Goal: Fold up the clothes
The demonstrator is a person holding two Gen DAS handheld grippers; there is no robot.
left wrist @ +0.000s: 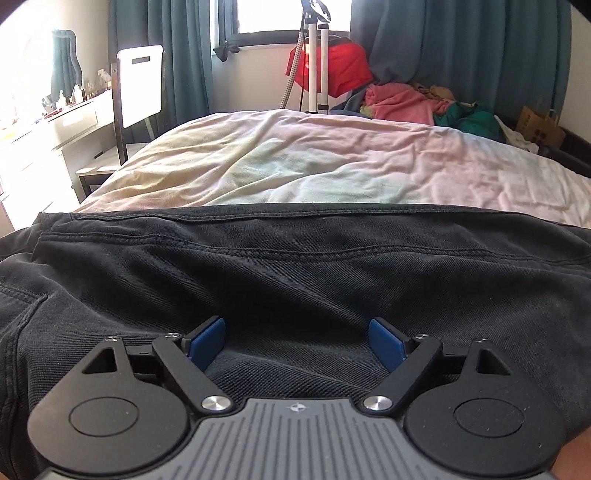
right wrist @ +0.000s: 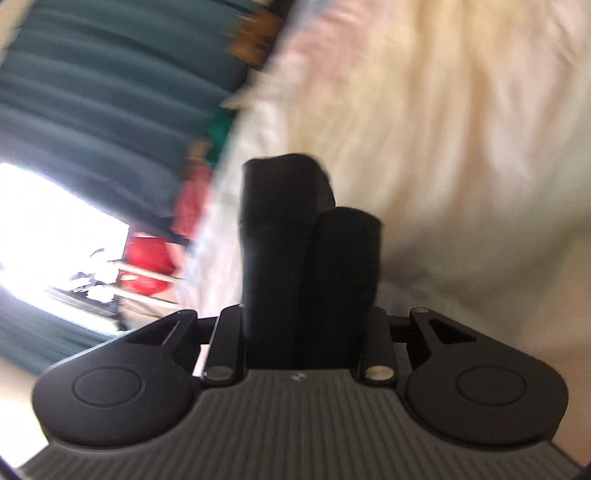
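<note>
Left gripper (left wrist: 297,341) is spread over the black twill garment (left wrist: 295,266); right gripper (right wrist: 301,332), blurred, apparently pinches a bunched fold (right wrist: 288,240), best kept taut.

Blown-out window (left wrist: 291,16) glare, fisheye-bent edges, sharp left view, motion-smeared right view.

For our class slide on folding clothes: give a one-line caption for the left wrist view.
Open left claw poised over dark trousers spread on a rumpled bedspread.
</note>
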